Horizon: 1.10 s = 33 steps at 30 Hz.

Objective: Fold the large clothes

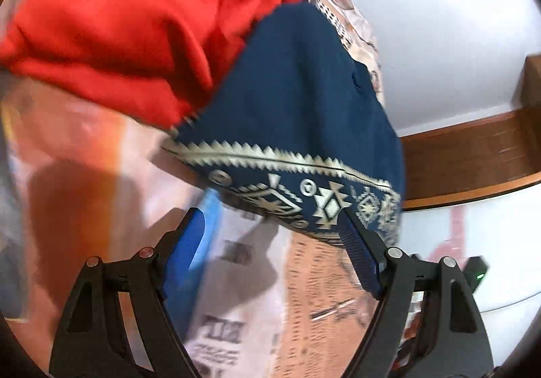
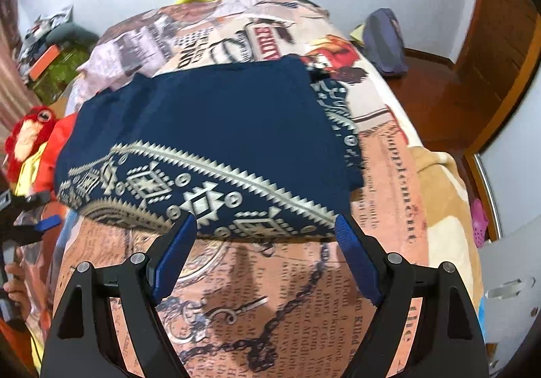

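The navy patterned garment (image 2: pixel 209 127) lay folded on the bed (image 2: pixel 382 175), its white-trimmed hem nearest both grippers; the left gripper (image 1: pixel 270 242) and right gripper (image 2: pixel 267 242) had jaws spread, holding nothing. A careless pinch risked catching only the top layer or the printed bedsheet (image 2: pixel 270 293), undoing the fold. The red garment (image 1: pixel 128 29) crowded the left; open bed remained on the right.

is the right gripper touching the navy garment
Cannot tell. In the right wrist view the open right gripper has both fingertips at the patterned hem of the navy garment, but neither contact nor a gap shows plainly.
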Tool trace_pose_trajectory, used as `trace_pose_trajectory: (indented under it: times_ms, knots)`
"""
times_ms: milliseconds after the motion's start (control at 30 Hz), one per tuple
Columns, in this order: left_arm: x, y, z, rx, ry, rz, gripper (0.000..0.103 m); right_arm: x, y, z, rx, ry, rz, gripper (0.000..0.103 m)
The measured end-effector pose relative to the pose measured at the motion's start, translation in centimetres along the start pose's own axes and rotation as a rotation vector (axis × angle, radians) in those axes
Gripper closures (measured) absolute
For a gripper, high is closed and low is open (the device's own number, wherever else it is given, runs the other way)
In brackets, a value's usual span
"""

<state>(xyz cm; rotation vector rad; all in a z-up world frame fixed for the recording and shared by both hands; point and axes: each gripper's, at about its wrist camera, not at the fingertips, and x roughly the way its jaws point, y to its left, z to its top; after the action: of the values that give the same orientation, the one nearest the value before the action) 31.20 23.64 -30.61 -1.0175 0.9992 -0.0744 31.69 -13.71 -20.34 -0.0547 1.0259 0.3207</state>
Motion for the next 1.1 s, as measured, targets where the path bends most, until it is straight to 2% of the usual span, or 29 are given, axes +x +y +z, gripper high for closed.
trace_pose_trajectory:
  times_ms: [67,167,267,367,500,600,667,700,733,800,867,1000,1100]
  knots:
    - [1.1,0.1,0.2,-0.029,0.011,-0.050,0.023,0.2,0.6,-0.2,-0.025,-0.001,-0.007,0.022]
    - [2.5,-0.3,0.9,-0.044,0.003,-0.086,0.024,0.5,1.0,-0.3,-0.042,0.004,-0.008,0.022]
    - [4.3,-0.9,2.3,-0.028,0.003,-0.080,0.025,1.0,0.8,-0.3,-0.014,0.020,0.006,0.022]
    - [5.1,-1.4,3.4,-0.022,-0.025,-0.092,0.026,1.1,0.4,-0.3,0.045,0.026,0.065,0.022]
    - [6.5,-3.2,4.2,-0.001,-0.082,-0.049,0.030,1.6,0.2,0.1,0.085,0.022,0.084,0.022]
    - [7.8,-5.6,4.9,0.057,-0.098,0.032,0.041,2.1,0.3,0.4,0.102,0.010,0.058,0.022]
    - [7.7,-8.0,4.8,0.143,-0.159,0.146,0.055,2.5,0.4,0.6,0.113,0.014,0.056,0.022]
    - [7.4,-9.1,4.6,0.188,-0.202,0.200,0.067,2.6,0.4,0.7,0.116,0.018,0.057,0.022]
    - [6.9,-10.3,4.2,0.239,-0.243,0.247,0.074,2.6,0.6,0.8,0.115,0.021,0.057,0.022]
    - [5.8,-13.0,3.2,0.346,-0.333,0.317,0.082,2.5,1.1,1.3,0.099,0.019,0.058,0.022]
    - [4.4,-15.0,2.5,0.403,-0.391,0.317,0.084,2.1,1.7,2.1,0.076,0.005,0.056,0.022]
    - [0.8,-16.8,2.0,0.401,-0.455,0.255,0.087,1.3,3.7,4.4,0.026,-0.051,0.055,0.022]
    - [-2.7,-17.5,0.6,0.423,-0.543,0.232,0.087,1.1,6.2,6.2,-0.015,-0.077,0.082,0.022]
